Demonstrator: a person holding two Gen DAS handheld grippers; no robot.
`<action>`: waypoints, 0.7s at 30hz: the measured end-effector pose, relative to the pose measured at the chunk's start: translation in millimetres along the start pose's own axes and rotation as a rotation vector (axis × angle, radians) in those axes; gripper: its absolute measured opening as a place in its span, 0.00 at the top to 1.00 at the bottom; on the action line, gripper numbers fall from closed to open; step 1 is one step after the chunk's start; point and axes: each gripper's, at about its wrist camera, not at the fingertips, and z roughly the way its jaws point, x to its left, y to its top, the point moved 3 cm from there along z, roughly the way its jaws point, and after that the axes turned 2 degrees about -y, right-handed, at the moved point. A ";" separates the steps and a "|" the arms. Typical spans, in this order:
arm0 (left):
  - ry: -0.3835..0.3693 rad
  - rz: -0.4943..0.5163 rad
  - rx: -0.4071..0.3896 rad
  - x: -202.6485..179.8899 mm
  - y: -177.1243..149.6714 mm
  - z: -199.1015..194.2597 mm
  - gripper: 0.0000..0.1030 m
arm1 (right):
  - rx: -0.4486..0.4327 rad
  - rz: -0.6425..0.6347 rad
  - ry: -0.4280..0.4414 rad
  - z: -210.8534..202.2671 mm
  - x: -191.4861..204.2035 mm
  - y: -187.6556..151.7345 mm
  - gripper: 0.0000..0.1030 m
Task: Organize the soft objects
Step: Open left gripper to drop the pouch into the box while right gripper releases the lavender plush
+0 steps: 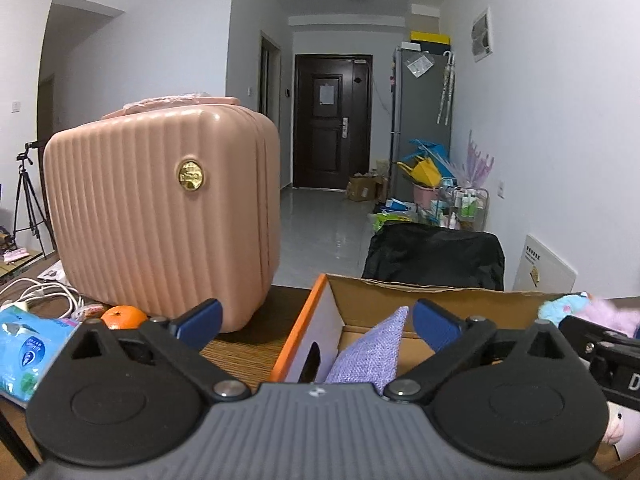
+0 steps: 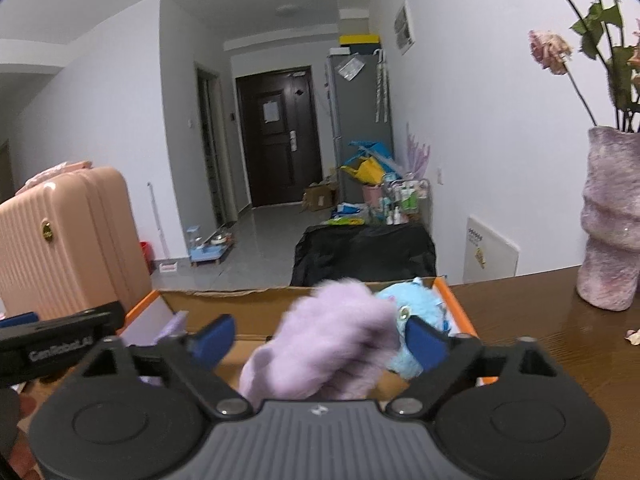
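Here the right claw (image 2: 318, 338) is standing released, its blue fingers (image 2: 424, 344) spread wide, and a fluffy lilac plush (image 2: 328, 348) is lying blurred between them without either finger visibly pressing it. Just beyond that plush, against the right finger, a blue plush (image 2: 420, 308) is sitting in the near right corner of the cardboard box (image 2: 248, 304), whose rim is showing orange. The left claw (image 1: 316, 320) is likewise hanging released, nothing between its fingers (image 1: 434, 326), hovering over the left end of the same box (image 1: 400, 292). Directly ahead of it, inside the box, a purple woven cushion (image 1: 372, 352) is leaning upright. Left of the left claw, on the table (image 1: 244, 352), a pink ribbed case (image 1: 160, 216) is standing with an orange (image 1: 122, 317) at its foot. Far right of the right claw, a fuzzy purple vase (image 2: 610, 220) is holding dried roses (image 2: 550, 50).
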 end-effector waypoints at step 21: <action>-0.009 -0.020 0.009 6.1 -1.1 -6.4 0.00 | 0.001 -0.008 -0.049 -2.6 -3.1 -1.3 0.00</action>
